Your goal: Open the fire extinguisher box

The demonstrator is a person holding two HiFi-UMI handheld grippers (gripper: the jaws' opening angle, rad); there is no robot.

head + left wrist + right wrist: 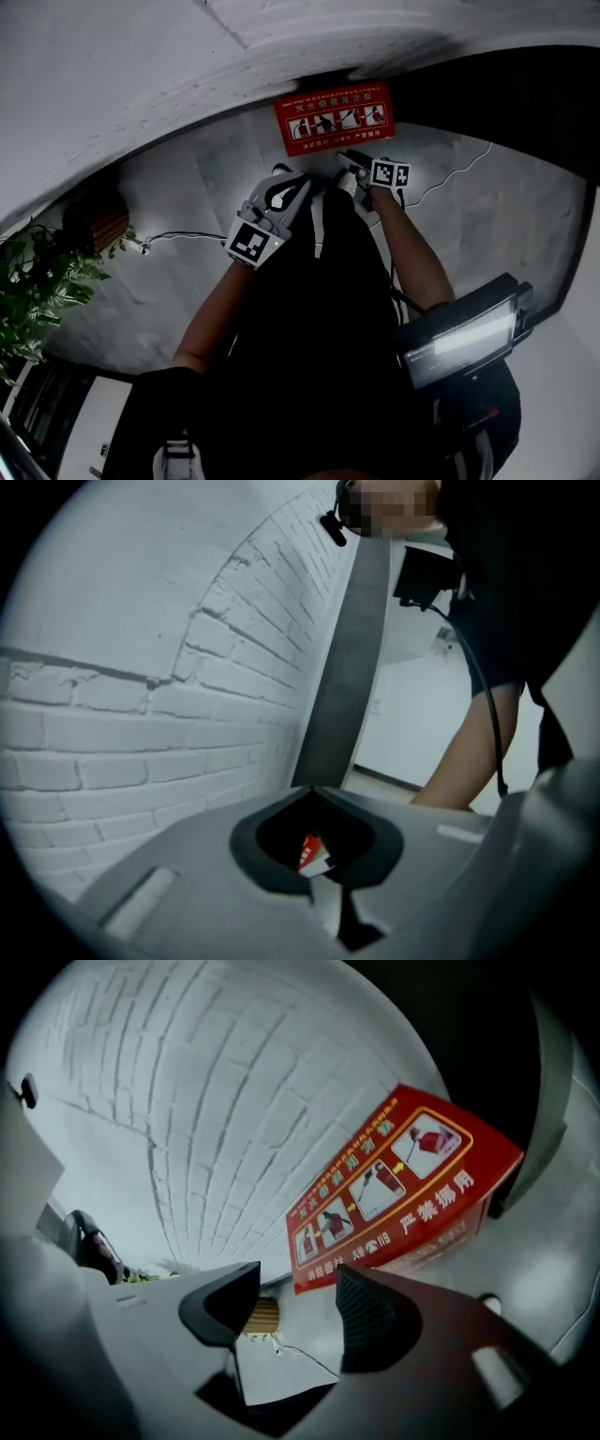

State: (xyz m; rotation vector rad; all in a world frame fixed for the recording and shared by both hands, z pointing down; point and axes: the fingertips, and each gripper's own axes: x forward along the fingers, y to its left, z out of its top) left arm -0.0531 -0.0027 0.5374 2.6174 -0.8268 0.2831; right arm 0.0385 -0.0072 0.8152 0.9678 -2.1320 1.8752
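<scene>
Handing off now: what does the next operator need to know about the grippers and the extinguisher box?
Left gripper: jaws together, empty.
Right gripper: jaws apart, nothing between them, pointed at the red fire extinguisher box.
Box: on the floor by the white brick wall; lid looks closed.
Done: approach only. Left: take the lid's edge and lift it open.

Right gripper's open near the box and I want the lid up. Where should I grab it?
Probably the lid's front edge, with the right gripper coming in from the front: the box backs onto the wall, so that long lip faces out.
</scene>
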